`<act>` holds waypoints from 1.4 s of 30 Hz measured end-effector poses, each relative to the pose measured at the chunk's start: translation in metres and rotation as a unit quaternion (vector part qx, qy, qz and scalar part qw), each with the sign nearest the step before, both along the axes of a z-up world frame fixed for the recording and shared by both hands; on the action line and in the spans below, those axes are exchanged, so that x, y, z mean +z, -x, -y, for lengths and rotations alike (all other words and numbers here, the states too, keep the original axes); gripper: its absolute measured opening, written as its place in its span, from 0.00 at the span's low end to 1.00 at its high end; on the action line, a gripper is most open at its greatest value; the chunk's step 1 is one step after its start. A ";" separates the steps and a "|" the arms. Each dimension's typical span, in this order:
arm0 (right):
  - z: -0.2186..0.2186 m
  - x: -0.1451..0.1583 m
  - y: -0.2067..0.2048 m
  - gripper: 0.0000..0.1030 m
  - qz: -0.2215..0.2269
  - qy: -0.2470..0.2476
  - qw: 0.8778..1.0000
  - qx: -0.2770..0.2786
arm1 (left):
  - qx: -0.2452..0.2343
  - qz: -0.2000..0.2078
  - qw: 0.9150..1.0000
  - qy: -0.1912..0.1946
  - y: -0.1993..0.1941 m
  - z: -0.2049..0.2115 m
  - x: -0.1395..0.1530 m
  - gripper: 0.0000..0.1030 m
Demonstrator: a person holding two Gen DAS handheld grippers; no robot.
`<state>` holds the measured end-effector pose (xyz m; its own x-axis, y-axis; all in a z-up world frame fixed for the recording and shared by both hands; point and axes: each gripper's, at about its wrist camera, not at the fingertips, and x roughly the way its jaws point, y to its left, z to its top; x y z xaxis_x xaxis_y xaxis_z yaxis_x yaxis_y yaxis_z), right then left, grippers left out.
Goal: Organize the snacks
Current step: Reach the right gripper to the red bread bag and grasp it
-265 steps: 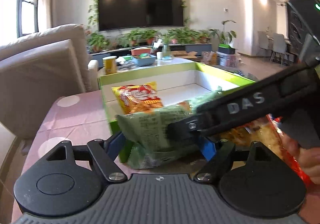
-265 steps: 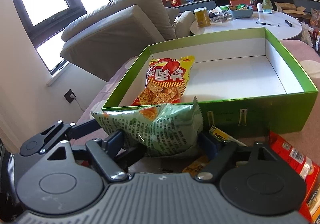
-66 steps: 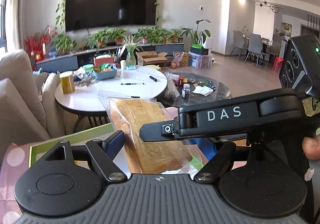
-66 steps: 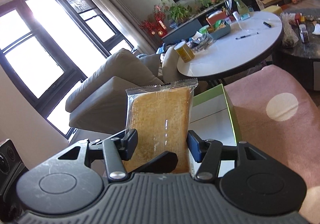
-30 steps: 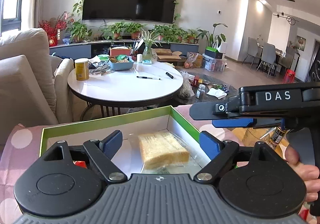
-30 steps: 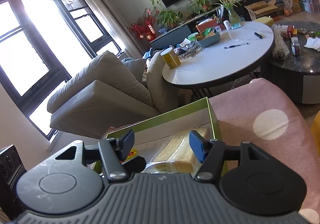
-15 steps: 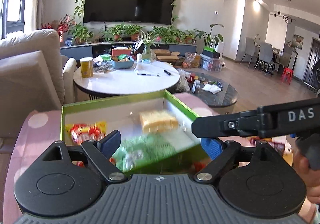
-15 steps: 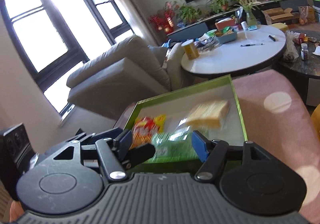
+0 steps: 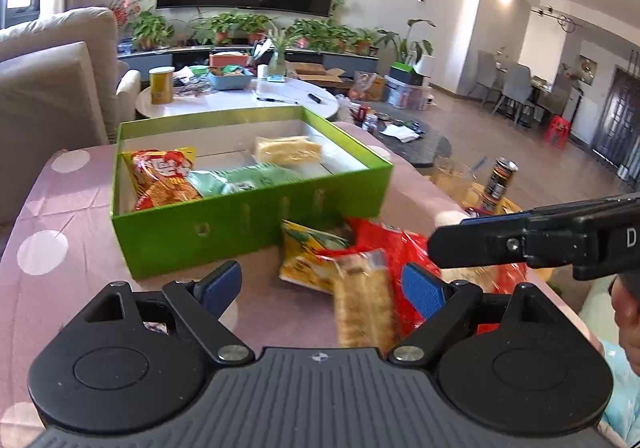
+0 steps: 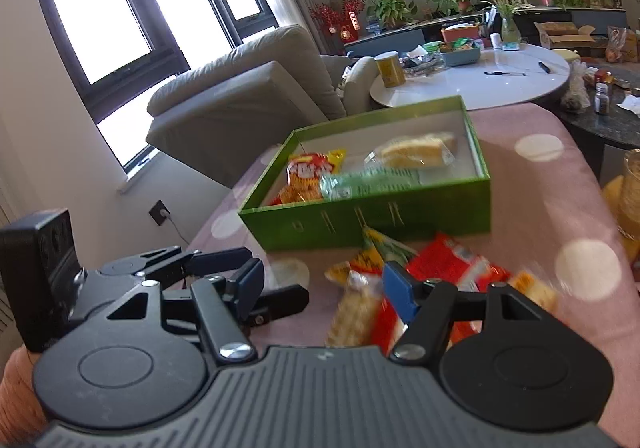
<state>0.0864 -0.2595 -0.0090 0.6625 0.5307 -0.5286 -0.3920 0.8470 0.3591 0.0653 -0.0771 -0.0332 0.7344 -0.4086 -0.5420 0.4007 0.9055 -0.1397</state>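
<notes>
A green box (image 9: pixel 248 224) on the pink dotted tablecloth holds a red-yellow snack bag (image 9: pixel 160 176), a pale green bag (image 9: pixel 240 178) and a wrapped bread slice (image 9: pixel 288 150). In front of it lie loose snacks: a yellow bag (image 9: pixel 308 260), a red bag (image 9: pixel 384 244) and a cracker pack (image 9: pixel 362 308). My left gripper (image 9: pixel 322 284) hangs open over the cracker pack, gripping nothing. My right gripper (image 10: pixel 324 284) is open too, above the same cracker pack (image 10: pixel 356 308) and red bag (image 10: pixel 452 260), short of the green box (image 10: pixel 360 224).
A round white table (image 9: pixel 240 100) with a yellow tin stands beyond the box, and a beige sofa (image 9: pixel 52 88) is at the left. A drink can (image 9: pixel 498 180) and a glass jar (image 10: pixel 632 184) stand off the table's right edge. A person's hand holds each tool.
Both grippers have drawn back from the box and sunk slightly. A second ago they looked into the box at the bread; now the loose snacks in front of it lie below them.
</notes>
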 end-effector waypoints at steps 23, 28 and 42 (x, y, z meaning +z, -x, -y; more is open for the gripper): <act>0.036 -0.059 0.010 0.71 -0.066 -0.006 0.995 -0.073 | -0.057 -0.022 0.998 -0.029 0.021 0.031 -0.023 0.83; 0.014 -0.058 0.001 0.69 -0.057 0.007 0.998 -0.041 | -0.038 -0.013 0.999 -0.028 0.021 0.014 -0.024 0.83; 0.021 -0.045 -0.002 0.69 -0.057 -0.026 0.997 -0.036 | -0.068 -0.022 0.997 -0.013 0.018 0.011 -0.027 0.84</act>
<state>0.0887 -0.2807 -0.0543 0.6376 0.5119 -0.5758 -0.2844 0.8509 0.4417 0.0474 -0.0877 -0.0605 0.6492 -0.4877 -0.5836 0.5134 0.8472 -0.1368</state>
